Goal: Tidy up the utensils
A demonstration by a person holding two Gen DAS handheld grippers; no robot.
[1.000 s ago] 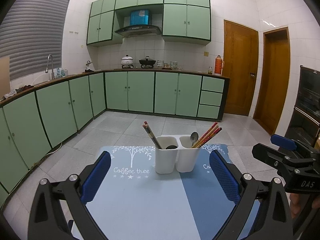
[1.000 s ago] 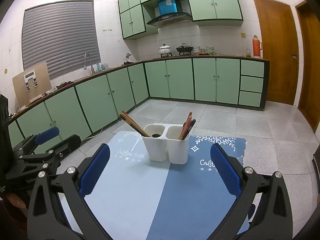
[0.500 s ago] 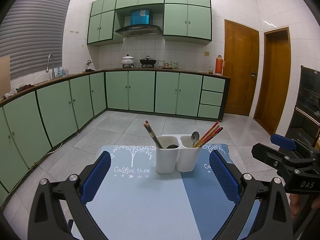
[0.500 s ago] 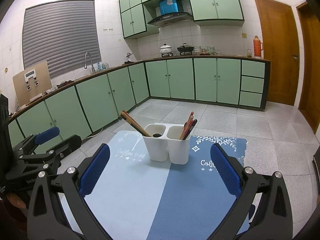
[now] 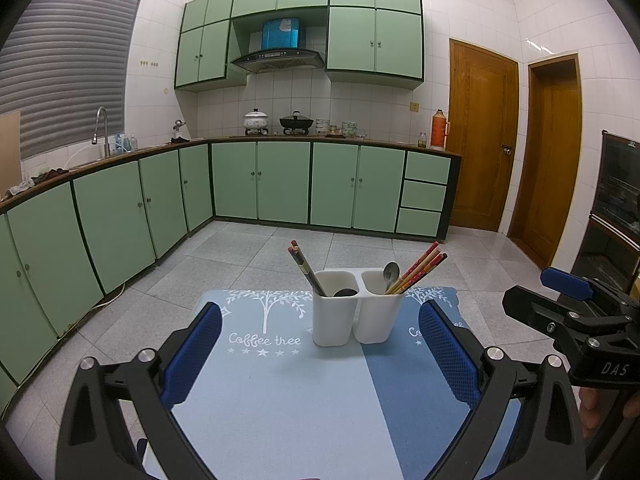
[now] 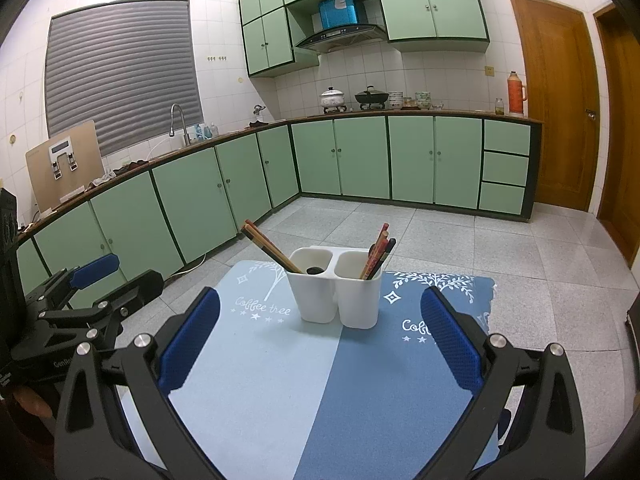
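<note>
Here both grippers, left point(image 5: 320, 354) and right point(image 6: 320, 344), hover level, fingers spread wide and empty, facing the utensil holder point(image 5: 356, 306).

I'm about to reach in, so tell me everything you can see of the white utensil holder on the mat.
The white utensil holder looks like smooth plastic: two joined, tapered cups with rounded rims, standing upright on the blue mat across its light and dark halves. The left cup holds dark chopsticks leaning left and a dark spoon bowl at the rim; the right holds a metal spoon and reddish chopsticks leaning right. Neither gripper touches it.
</note>
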